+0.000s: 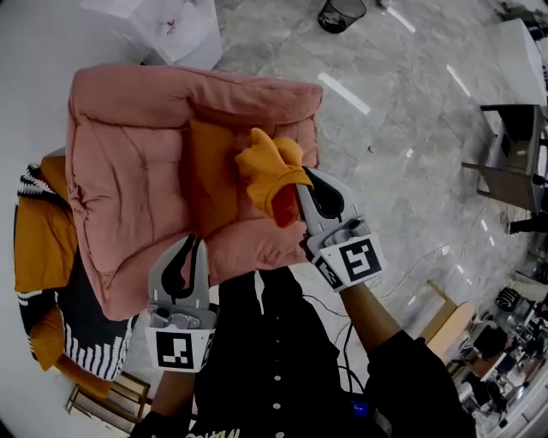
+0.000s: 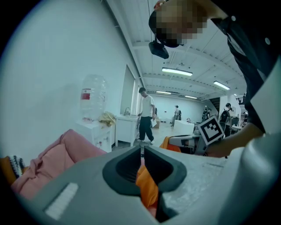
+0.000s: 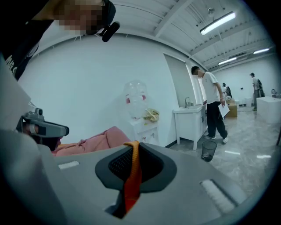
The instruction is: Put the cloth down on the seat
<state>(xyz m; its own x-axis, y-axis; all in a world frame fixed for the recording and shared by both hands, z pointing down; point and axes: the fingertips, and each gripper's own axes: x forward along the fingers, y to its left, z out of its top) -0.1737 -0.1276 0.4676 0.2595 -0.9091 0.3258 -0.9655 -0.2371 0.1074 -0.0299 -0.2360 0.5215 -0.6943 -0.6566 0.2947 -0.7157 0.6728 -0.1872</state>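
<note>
A pink padded armchair point(image 1: 128, 197) fills the left of the head view, with an orange cushion point(image 1: 210, 175) on its seat. My right gripper point(image 1: 300, 184) is shut on a bunched orange cloth point(image 1: 267, 167), which hangs above the seat's right side. In the right gripper view a strip of that cloth point(image 3: 131, 176) runs between the closed jaws of the right gripper point(image 3: 133, 147). My left gripper point(image 1: 196, 244) is over the chair's front edge with its jaws together, apart from the cloth. In the left gripper view, orange shows through the slit of the left gripper point(image 2: 142, 151).
An orange, black and white striped throw point(image 1: 43, 282) lies left of the chair. A white cabinet point(image 1: 171, 26) stands behind it, bearing a water bottle point(image 2: 93, 99). A black waste bin point(image 1: 341, 13) is on the marble floor. A person point(image 2: 147, 114) stands farther off. Cables point(image 1: 411, 265) trail at right.
</note>
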